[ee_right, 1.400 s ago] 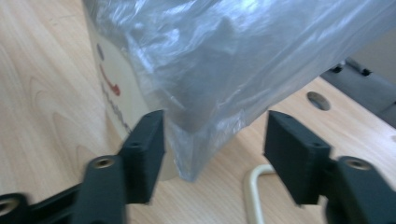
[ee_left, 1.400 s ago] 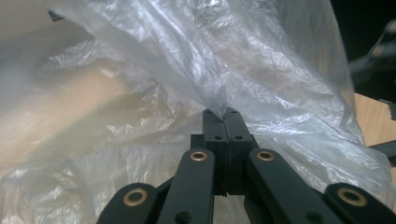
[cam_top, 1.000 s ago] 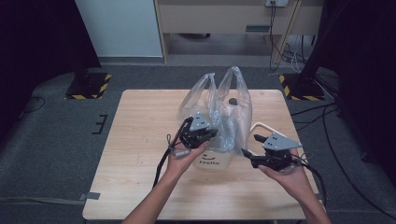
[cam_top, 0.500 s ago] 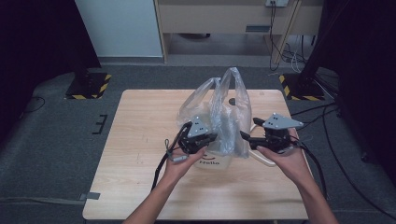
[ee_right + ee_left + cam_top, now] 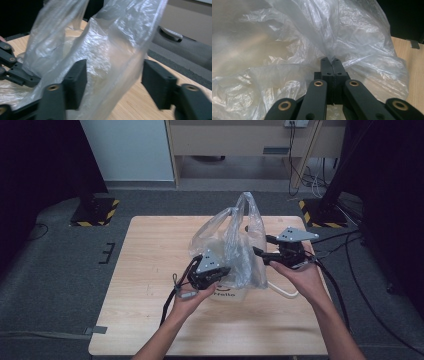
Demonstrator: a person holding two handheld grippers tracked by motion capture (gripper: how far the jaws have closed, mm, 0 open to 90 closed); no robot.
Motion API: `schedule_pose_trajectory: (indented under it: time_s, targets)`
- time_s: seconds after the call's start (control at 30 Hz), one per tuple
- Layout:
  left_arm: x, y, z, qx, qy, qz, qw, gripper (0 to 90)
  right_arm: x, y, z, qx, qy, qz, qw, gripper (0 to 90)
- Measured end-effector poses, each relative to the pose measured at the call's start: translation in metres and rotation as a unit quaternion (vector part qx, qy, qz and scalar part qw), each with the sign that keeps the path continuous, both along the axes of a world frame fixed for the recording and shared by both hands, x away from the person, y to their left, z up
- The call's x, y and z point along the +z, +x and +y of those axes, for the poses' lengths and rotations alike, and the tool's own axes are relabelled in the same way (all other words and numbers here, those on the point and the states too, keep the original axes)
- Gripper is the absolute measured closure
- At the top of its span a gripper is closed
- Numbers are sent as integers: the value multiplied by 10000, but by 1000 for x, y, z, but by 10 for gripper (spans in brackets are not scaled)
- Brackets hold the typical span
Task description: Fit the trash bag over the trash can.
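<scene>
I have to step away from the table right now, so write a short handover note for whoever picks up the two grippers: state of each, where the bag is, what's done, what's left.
Left gripper: shut on a fold of the clear plastic bag, holding it up near the table middle.
Right gripper: jaws open but just been closing, bag film between them, pads not yet pressing.
Done: one side of the bag gripped.
Left: probably close the right gripper on the film, then spread the bag open.

Dim surroundings, perhaps motion-blurred right gripper view.
</scene>
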State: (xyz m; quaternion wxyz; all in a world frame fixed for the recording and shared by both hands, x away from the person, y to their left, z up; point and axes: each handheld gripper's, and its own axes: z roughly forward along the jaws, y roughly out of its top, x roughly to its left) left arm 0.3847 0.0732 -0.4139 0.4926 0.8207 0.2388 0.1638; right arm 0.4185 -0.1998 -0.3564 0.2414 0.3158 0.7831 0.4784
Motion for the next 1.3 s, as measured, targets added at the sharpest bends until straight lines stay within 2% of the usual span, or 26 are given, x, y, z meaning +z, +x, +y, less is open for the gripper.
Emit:
schedule_pose_trajectory:
  time_s: [0.07,0.2,0.3,0.4,0.6,0.67,0.9,1.03,1.1,1.23,1.3]
  targets:
    - [0,-1,2,1,-44,1,10000,900,0,0,-1,-5,-73,-48,10000,548]
    - [1,-5,6,-6,-116,-34,9999,900,-3,-2,0,-38,-300,46,9995,804]
    - [2,-9,11,39,-187,-82,9998,900,-6,-4,0,-43,-448,151,9989,896]
    - [3,-13,17,87,-251,-102,9996,900,-13,-7,1,-4,-691,337,9970,900]
    - [4,-22,28,180,-337,-164,9991,900,-27,-13,0,15,-947,574,9938,900]
    - [3,-25,33,211,-364,-172,9990,900,-30,-16,0,36,-887,651,9939,900]
    - [-8,-32,48,381,-523,-131,9978,900,-42,-21,-3,92,-964,816,9919,900]
    - [-10,-37,54,450,-618,-180,9969,900,-44,-22,-1,142,-1003,891,9909,900]
    - [-10,-40,56,458,-602,-240,9968,900,-46,-22,-1,151,-1032,905,9904,900]
    - [-13,-44,55,460,-442,-317,9975,900,-48,-22,-2,175,-1052,970,9896,900]
    - [-15,-44,54,476,-393,-307,9976,900,-50,-23,-2,175,-1075,1020,9888,900]
